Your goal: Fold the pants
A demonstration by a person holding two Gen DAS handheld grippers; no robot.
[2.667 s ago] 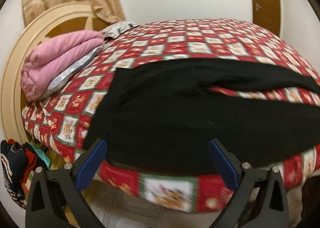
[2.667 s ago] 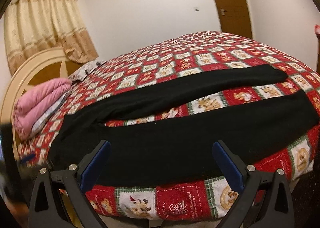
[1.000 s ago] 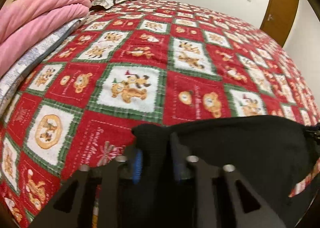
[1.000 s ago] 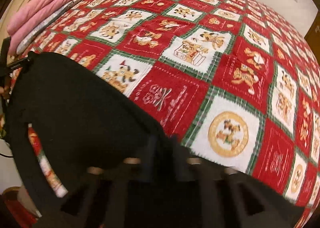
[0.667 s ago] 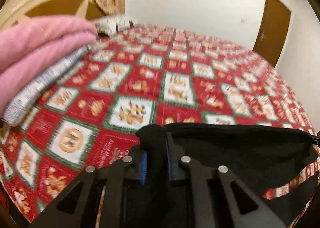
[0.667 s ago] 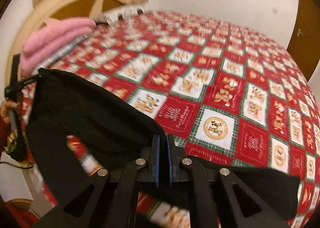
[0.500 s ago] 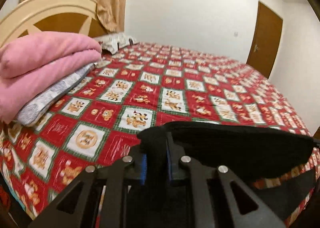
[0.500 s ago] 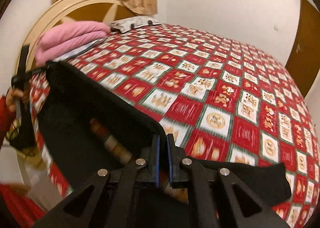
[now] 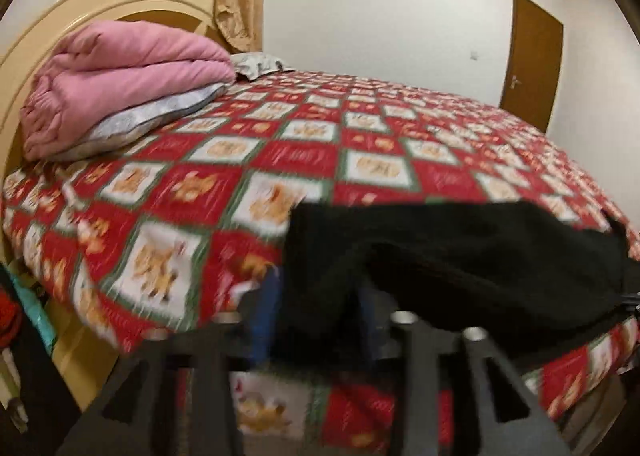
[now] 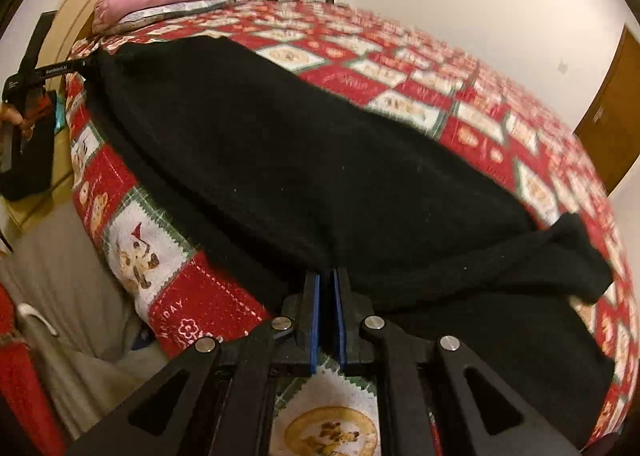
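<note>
Black pants [image 9: 480, 256] lie doubled along the near edge of the bed, over the red checked bedspread [image 9: 360, 159]. In the left wrist view my left gripper [image 9: 316, 296] is blurred. Its jaws are opening, and the pants' corner hangs loosely between the parted blue pads [image 9: 264, 316]. From the right wrist view, the pants [image 10: 300, 159] stretch from the far left corner to the right. My right gripper [image 10: 327, 280] is shut on their near edge. The left gripper [image 10: 82, 64] shows at the pants' far left corner, held by a hand.
A folded pink quilt [image 9: 120, 87] rests on a grey pillow [image 9: 160, 119] against the cream headboard [image 9: 120, 15]. A brown door [image 9: 532, 67] stands in the far wall. Clothes [image 9: 12, 316] hang beside the bed at the lower left. The bed's near edge drops off below the grippers.
Both grippers drew back towards the bed's near edge, bringing the pants with them. The left jaws, shut on the fabric before, have parted. The right stays shut on the pants.
</note>
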